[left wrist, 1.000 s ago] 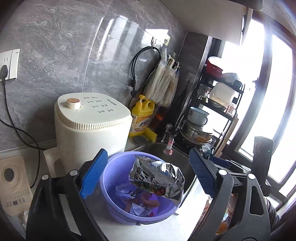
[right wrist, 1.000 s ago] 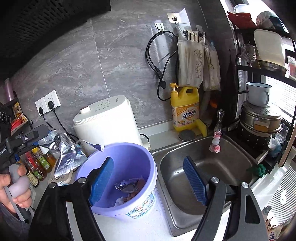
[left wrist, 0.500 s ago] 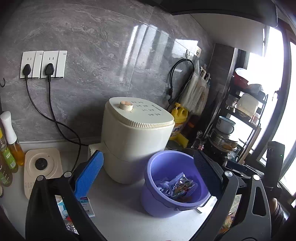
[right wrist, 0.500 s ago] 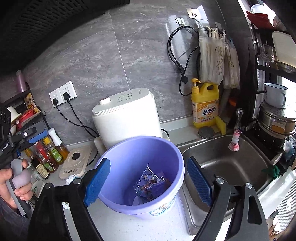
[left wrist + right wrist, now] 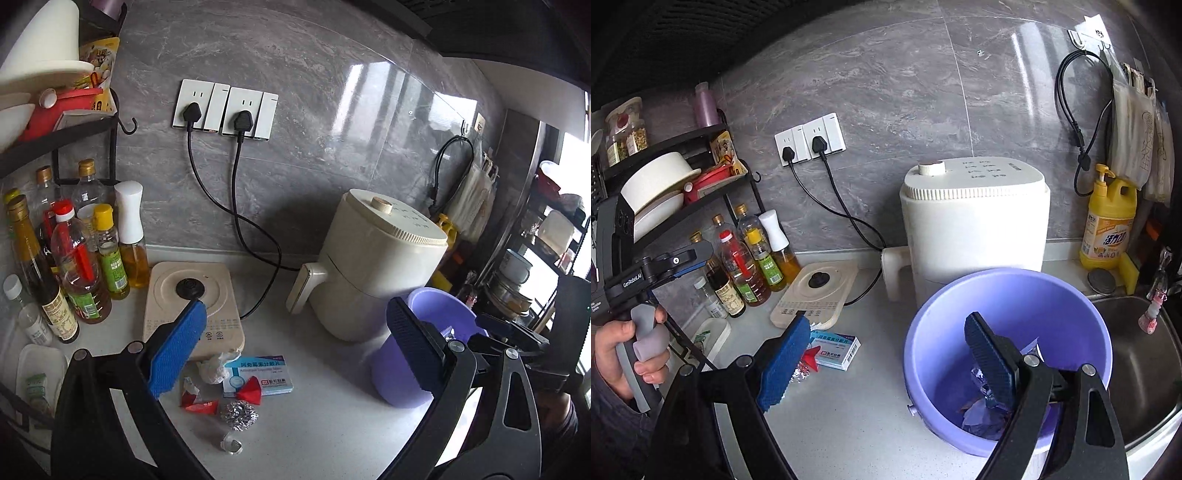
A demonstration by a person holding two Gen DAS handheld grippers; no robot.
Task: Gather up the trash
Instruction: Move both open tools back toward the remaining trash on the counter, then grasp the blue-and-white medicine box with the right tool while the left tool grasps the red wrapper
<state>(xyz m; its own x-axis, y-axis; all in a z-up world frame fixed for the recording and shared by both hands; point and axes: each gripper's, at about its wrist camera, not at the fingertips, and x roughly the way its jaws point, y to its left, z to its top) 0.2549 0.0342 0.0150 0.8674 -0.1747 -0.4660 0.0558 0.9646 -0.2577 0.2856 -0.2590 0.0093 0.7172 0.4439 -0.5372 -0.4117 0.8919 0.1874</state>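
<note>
Left hand-held gripper [image 5: 295, 350] released, jaws wide, nothing between them, hovering over the counter [image 5: 325, 435]. Under and just ahead of it: medicine box [image 5: 258, 374], red wrapper [image 5: 249, 388], foil ball [image 5: 239, 414], crumpled tissue [image 5: 212, 370], all lying loose close together. Purple bucket [image 5: 406, 380] stands behind its right finger. Right hand-held gripper [image 5: 886, 363] also released and empty; its right finger hangs over the bucket's mouth, where wrappers [image 5: 982, 417] lie at the bottom.

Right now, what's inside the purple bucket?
The purple bucket holds crumpled wrappers, silvery and purple, at the bottom. The right gripper's finger covers part of them.
</note>
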